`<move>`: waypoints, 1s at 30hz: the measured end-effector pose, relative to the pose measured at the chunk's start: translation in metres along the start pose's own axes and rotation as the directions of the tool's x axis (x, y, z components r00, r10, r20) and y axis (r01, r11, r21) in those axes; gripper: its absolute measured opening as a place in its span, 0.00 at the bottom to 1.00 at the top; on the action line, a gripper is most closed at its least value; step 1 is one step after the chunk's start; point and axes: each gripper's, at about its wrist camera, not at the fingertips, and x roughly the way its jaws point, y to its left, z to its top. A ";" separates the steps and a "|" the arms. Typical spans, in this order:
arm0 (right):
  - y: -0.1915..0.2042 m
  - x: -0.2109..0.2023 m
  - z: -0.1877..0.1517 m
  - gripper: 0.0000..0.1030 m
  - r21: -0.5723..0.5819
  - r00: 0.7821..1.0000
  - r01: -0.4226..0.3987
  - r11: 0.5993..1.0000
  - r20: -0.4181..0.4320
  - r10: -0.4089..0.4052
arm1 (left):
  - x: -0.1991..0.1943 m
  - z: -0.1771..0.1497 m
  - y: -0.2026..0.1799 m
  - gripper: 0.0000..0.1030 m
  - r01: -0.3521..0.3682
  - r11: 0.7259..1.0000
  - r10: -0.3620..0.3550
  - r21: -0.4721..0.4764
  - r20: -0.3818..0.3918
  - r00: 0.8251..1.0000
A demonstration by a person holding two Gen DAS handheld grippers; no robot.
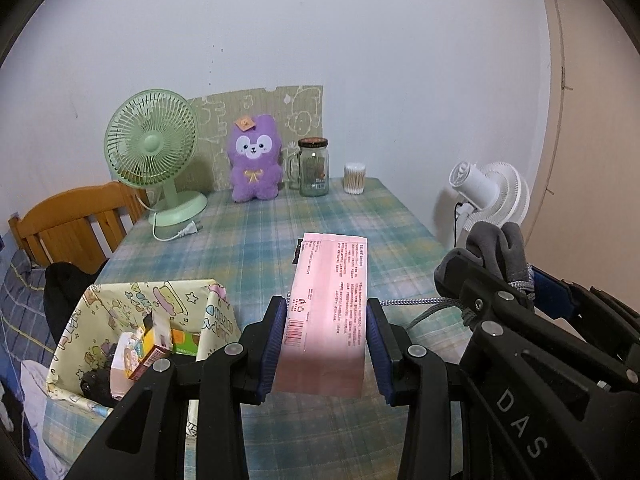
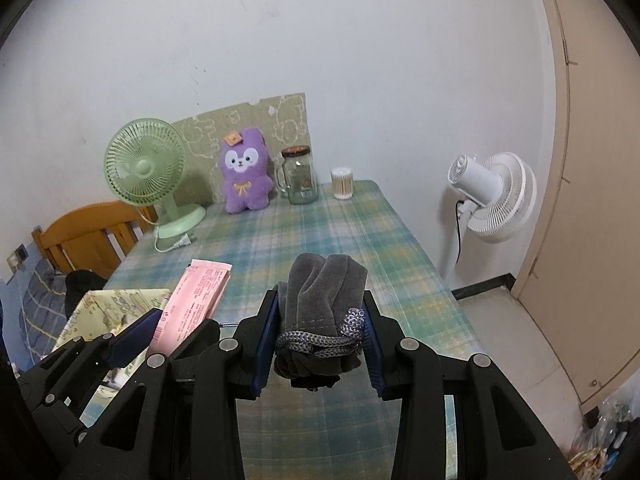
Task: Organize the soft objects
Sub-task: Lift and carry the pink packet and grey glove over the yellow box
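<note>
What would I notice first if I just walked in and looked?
Probably the purple plush sitting at the back of the table, beside the green fan. Up close, the left gripper holds a pink packet and the right gripper holds a grey pouch.

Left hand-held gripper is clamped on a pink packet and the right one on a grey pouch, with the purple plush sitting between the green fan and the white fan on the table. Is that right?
One error: the white fan stands on the floor beside the table, not on it. The right wrist view shows the purple plush between the green fan and a glass jar. The left hand-held gripper does hold the pink packet, the right hand-held gripper the grey pouch.
</note>
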 end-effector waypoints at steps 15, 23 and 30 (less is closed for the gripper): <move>0.009 -0.023 0.011 0.41 -0.013 0.999 0.011 1.000 0.037 -0.010 | -0.020 0.008 -0.001 0.39 0.015 1.000 -0.015 0.019 0.043 0.999; 0.019 -0.020 0.011 0.41 -0.017 1.000 0.012 1.000 0.028 -0.011 | -0.022 0.007 0.008 0.39 0.016 0.999 -0.018 0.033 0.045 0.999; 0.041 -0.013 0.010 0.41 -0.018 1.000 -0.007 1.000 0.017 0.007 | -0.021 0.007 0.027 0.39 0.010 0.999 -0.011 0.040 0.043 0.999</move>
